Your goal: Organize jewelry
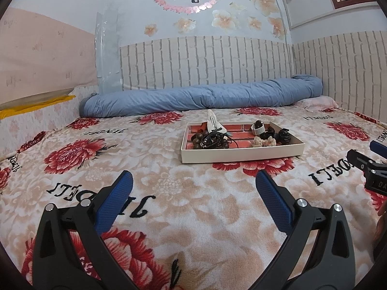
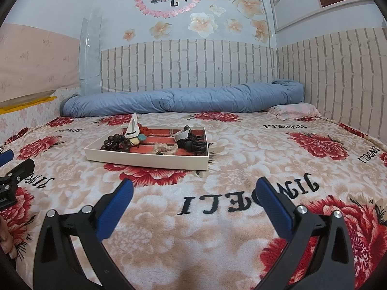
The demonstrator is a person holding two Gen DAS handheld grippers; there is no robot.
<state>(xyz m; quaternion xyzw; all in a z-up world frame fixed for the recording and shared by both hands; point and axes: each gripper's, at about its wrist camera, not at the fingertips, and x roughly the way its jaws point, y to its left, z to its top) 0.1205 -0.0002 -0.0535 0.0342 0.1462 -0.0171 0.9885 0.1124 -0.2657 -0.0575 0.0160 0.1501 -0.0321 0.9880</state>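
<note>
Left wrist view. The left gripper (image 1: pixel 193 188) is held low over the blanket (image 1: pixel 169 193) near the bed's near edge, its blue-padded fingers spread wide with nothing between them. The tray (image 1: pixel 241 155), a shallow cream box with a brick-red floor, is seen toward the middle of the bed, ahead and slightly right. The jewelry is gathered inside it: dark wooden beads (image 1: pixel 208 142) at the near left corner, a white clip (image 1: pixel 214 123) leaning over the far left wall, a white band (image 1: pixel 256 128) at the far side, black claw clips (image 1: pixel 278 134) toward the right wall, and pale beads (image 1: pixel 262 142) by the near wall. The rolled blue quilt (image 1: pixel 200 99) lies along the bed's far edge.

Right wrist view. The right gripper (image 2: pixel 193 191) is likewise held wide apart and empty, with the tray (image 2: pixel 147 160) ahead and to the left. The pieces are shown heaped and partly overlapping.

Whether sorting lies ahead or is already finished cannot be settled; all pieces seen are within the tray. Should a piece be lifted, a single item is best isolated at an exposed end, with the tray steadied by the other gripper on the soft blanket, since cords appear entangled.
</note>
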